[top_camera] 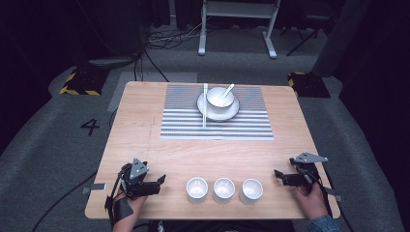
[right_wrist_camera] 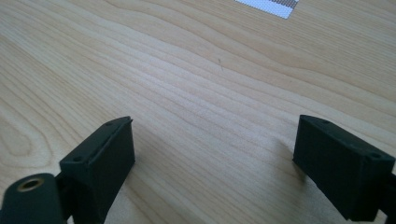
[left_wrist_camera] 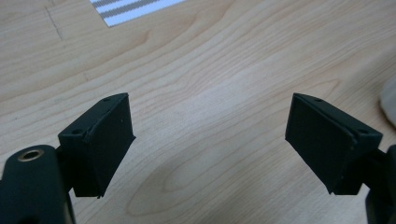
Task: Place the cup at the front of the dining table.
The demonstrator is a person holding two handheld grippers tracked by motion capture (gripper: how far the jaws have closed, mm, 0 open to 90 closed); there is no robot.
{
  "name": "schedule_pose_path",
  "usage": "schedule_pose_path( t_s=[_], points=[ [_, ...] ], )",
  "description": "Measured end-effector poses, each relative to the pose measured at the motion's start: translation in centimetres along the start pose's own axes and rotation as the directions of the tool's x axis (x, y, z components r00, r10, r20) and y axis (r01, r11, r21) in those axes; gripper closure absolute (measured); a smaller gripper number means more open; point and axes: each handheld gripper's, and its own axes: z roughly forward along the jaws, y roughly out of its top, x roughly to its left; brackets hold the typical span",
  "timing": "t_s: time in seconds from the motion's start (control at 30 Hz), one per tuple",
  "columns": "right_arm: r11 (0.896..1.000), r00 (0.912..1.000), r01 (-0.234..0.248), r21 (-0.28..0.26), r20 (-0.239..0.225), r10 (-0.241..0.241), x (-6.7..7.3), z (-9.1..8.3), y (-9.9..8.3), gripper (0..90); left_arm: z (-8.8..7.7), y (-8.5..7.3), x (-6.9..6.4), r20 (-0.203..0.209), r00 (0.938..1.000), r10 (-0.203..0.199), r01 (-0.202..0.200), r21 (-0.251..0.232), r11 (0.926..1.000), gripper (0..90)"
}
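A: Grippers parked at the near edge, both of them. Left gripper has its jaws apart over bare wood, nothing between them; right gripper the same, gaping and empty.

B: And the cups?

A: Three white cups in a row between the grippers, untouched, left one nearest a jaw. Bowl sits far off on the striped mat. I'd say nothing's begun; it's all still to do.

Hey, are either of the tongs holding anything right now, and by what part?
Nothing is held. Left tongs and right tongs both stand open over bare table.
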Motion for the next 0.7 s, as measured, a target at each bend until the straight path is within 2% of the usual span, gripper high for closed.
schedule_pose_path(
  t_s=[0.07, 0.23, 0.37, 0.53, 0.7],
  points=[
    [1.000, 1.0000, -0.001, 0.000, -0.001, 0.001, 0.0, 0.0, 0.0, 12.6, -0.4, 0.2, -0.3, 0.014, 0.9999, -0.006, 0.006, -0.036, 0.9993, 15.4],
    [1.000, 1.0000, -0.001, 0.000, 0.000, 0.001, 0.0, 0.0, 0.0, 12.6, -1.2, 1.0, -1.1, 0.038, 0.9993, 0.000, 0.004, -0.084, 0.9965, 15.7],
    [1.000, 1.0000, 0.000, 0.000, 0.000, 0.000, 0.0, 0.0, 0.0, 12.6, -1.9, 1.8, -2.0, 0.031, 0.9992, 0.027, -0.024, -0.082, 0.9964, 16.0],
    [1.000, 1.0000, 0.000, 0.000, 0.000, 0.000, 0.0, 0.0, 0.0, 12.6, -2.4, 2.4, -2.7, 0.057, 0.9981, 0.025, -0.021, -0.079, 0.9967, 16.0],
    [1.000, 1.0000, 0.000, 0.000, 0.001, 0.000, 0.0, 0.0, 0.0, 12.6, -2.7, 2.9, -3.0, 0.063, 0.9979, 0.016, -0.011, -0.078, 0.9969, 16.0]
  ],
)
